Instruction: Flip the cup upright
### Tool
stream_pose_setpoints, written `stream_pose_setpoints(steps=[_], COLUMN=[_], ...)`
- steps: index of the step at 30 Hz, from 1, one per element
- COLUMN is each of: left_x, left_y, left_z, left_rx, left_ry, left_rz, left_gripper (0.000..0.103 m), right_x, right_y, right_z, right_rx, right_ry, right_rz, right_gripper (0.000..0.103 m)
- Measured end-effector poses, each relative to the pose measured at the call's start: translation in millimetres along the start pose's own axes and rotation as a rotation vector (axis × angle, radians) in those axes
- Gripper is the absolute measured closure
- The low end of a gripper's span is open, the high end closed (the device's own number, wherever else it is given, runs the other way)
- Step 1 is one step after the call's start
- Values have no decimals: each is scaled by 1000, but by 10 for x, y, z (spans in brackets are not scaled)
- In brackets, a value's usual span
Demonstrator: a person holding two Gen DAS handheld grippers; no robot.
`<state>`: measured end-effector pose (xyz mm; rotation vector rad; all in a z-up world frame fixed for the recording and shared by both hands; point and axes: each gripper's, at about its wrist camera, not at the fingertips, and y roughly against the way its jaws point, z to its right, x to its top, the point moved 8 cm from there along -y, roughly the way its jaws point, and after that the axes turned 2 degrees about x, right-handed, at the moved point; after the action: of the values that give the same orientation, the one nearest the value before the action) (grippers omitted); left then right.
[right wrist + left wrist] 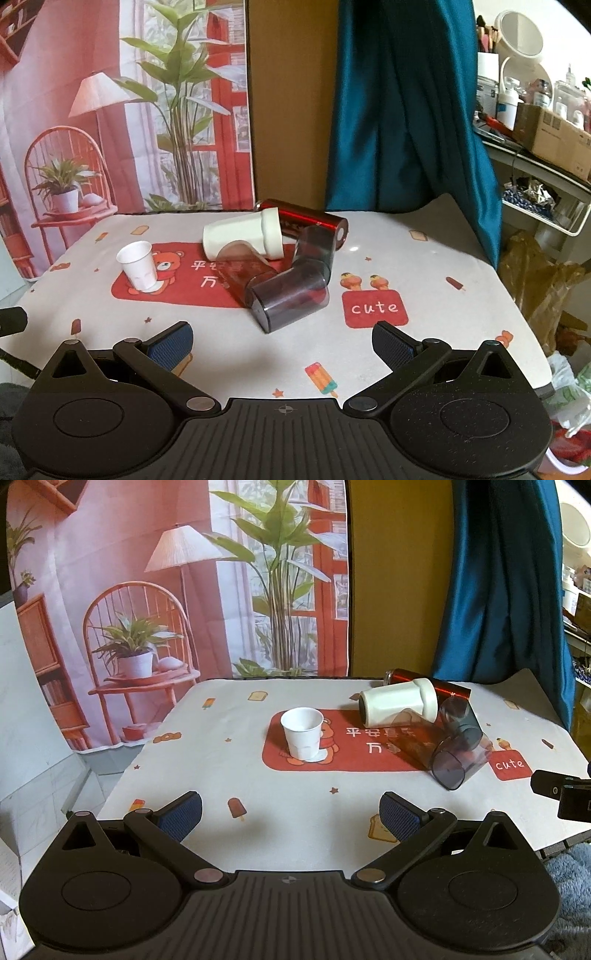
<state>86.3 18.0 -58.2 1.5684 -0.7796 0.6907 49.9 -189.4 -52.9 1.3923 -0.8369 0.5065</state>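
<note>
A small white paper cup (303,736) stands upright on the red bear mat (347,760); it also shows in the right wrist view (138,265). To its right several cups lie on their sides in a pile: a cream cup (399,701) (243,236), a red metallic cup (428,683) (314,221), a brown translucent cup (417,738) (243,273), and two smoky grey cups (458,760) (291,299). My left gripper (291,814) is open and empty, above the near table. My right gripper (282,341) is open and empty, just before the grey cup.
The table wears a pale cloth (295,805) with ice-cream prints and a red "cute" patch (375,308). A printed backdrop (147,590) and a blue curtain (406,110) hang behind. A cluttered shelf (535,110) stands to the right. The right gripper's body (561,794) shows at the left view's edge.
</note>
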Motion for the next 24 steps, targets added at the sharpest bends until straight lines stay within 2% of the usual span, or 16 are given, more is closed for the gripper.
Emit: stream_pose_setpoints(steps=[24], left_x=[-22], left_y=[-5], left_z=[-7], left_rx=[-22], left_ry=[-12], left_rz=[-13], left_gripper=[0], right_x=[-3], right_y=[-10], right_z=[15], right_rx=[-2], right_ry=[-5], right_rz=[-2], right_gripper=[0])
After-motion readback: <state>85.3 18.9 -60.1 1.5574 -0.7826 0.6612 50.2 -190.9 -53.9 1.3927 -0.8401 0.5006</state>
